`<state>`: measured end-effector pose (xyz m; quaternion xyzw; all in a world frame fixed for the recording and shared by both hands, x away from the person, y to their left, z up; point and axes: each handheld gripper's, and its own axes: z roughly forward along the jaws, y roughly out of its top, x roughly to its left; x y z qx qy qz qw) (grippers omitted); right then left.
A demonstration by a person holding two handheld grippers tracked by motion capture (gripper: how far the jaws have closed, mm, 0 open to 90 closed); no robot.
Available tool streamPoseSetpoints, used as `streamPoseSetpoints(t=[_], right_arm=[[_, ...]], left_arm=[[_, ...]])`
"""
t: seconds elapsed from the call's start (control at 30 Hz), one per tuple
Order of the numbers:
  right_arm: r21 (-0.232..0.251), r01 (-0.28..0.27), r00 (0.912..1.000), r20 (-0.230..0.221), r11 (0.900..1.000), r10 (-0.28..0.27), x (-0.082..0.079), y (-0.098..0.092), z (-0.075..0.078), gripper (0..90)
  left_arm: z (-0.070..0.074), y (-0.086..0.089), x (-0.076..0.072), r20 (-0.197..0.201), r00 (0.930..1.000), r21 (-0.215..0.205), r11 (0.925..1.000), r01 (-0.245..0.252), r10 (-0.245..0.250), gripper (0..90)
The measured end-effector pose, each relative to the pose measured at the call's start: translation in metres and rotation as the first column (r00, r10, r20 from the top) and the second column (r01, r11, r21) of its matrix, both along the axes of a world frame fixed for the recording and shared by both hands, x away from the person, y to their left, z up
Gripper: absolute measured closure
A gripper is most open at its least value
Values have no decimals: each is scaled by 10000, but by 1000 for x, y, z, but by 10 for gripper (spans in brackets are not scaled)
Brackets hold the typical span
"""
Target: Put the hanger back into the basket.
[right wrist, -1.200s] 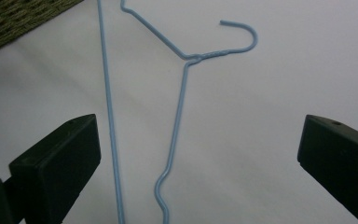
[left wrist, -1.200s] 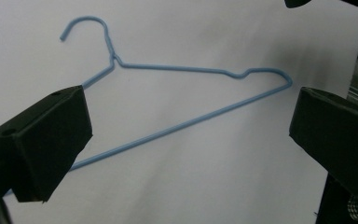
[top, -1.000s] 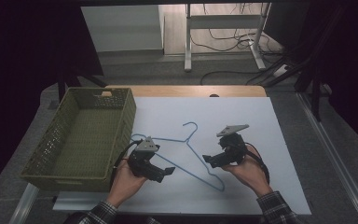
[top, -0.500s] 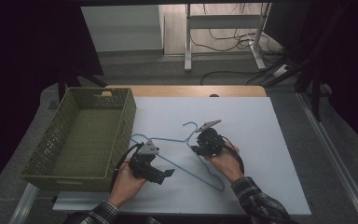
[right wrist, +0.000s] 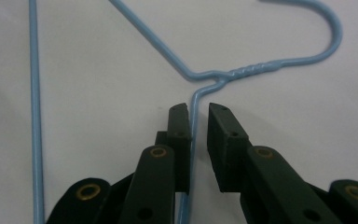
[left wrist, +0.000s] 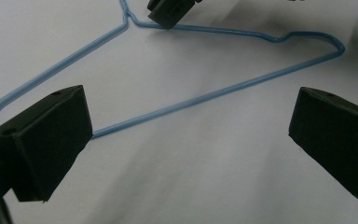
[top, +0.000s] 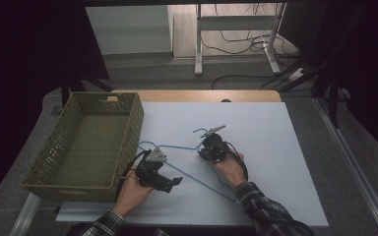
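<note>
White table fills the middle, with dark floor around it. On it lies a blue hanger, flat, near the front. The right gripper has its jaws narrow around the wire just below the hook, with a small gap left. The left gripper is wide apart, holding nothing. A green basket sits at the left.
</note>
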<state>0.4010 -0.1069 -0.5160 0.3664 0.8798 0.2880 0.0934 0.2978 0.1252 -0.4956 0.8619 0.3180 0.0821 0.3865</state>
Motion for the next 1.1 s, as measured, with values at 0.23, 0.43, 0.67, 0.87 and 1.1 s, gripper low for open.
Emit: streamPoseSetpoints(t=[0.23,0.43,0.67,0.87,1.1], right_arm=[[-74,56,10000,16,10000,-56,-2,2,0,857],[145,71,9995,317,9999,-75,-6,1,10,859],[298,29,9992,404,9996,-42,-10,0,15,859],[461,13,9991,425,9989,-33,-11,-1,17,859],[574,-26,9991,420,9984,1,-13,-2,18,859]], left_arm=[[-1,-2,5,-8,10000,47,10000,-56,56,0],[1,0,11,-94,9996,-122,9996,-260,259,2],[14,-9,34,-143,9984,-142,9984,-541,539,13],[15,-18,61,51,9966,31,9966,-817,817,140],[14,-46,108,-36,9981,447,9971,-618,620,383]])
